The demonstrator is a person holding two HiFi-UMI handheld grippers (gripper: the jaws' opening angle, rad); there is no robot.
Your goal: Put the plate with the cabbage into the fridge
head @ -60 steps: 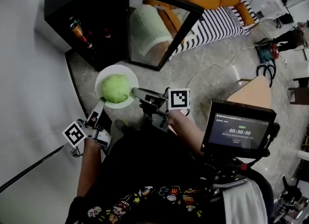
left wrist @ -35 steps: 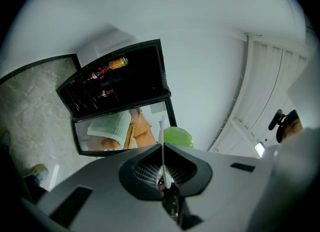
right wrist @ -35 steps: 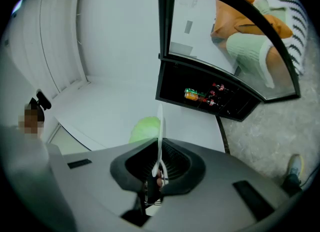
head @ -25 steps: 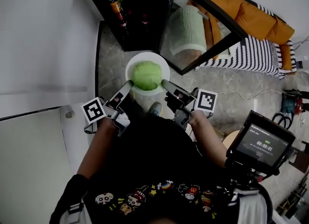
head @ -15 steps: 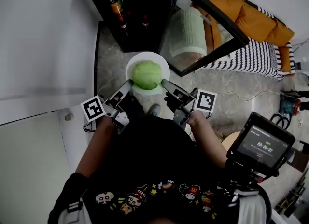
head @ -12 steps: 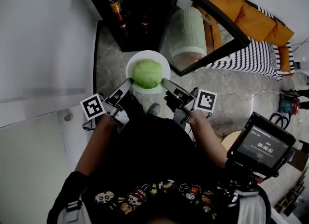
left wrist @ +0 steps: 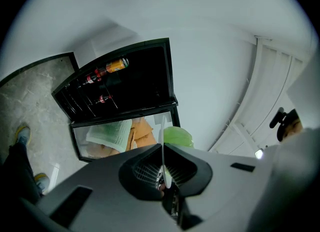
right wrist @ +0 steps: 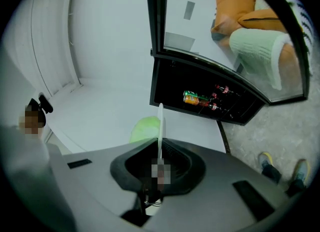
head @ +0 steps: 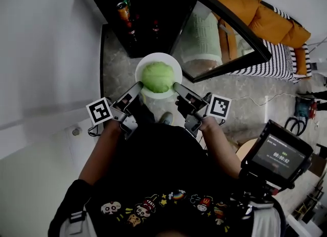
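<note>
— Whereabouts of the cabbage (head: 158, 76)?

— In the middle of the white plate (head: 174, 63), alone on it. Held up above the marbled floor (head: 115, 72), just in front of the black fridge (head: 107, 1), not yet inside.

— Held how?

— By two sides of the near rim. Left gripper (head: 137, 86): pressed together on the plate's left edge, the thin rim edge-on between both jaws in the left gripper view, green cabbage just beyond. Right gripper (head: 177, 87): likewise pinching the right edge, white rim caught between its jaws, cabbage to the left of it in the right gripper view.

— And the fridge itself?

— Open, with the glass door (head: 214, 42) swung out to the right. Dark inside, fitted with wire shelves. On one shelf, an orange can (head: 121, 7). Near it, a couple of small dark bottles (head: 132, 28) with red labels. Remaining shelf space too dark to read.

— Anything close by?

— Beyond the door, a striped sofa (head: 278, 57) with orange cushions (head: 260, 16). Below the plate, between the two grippers, a shoe (head: 164, 118) on the floor.
</note>
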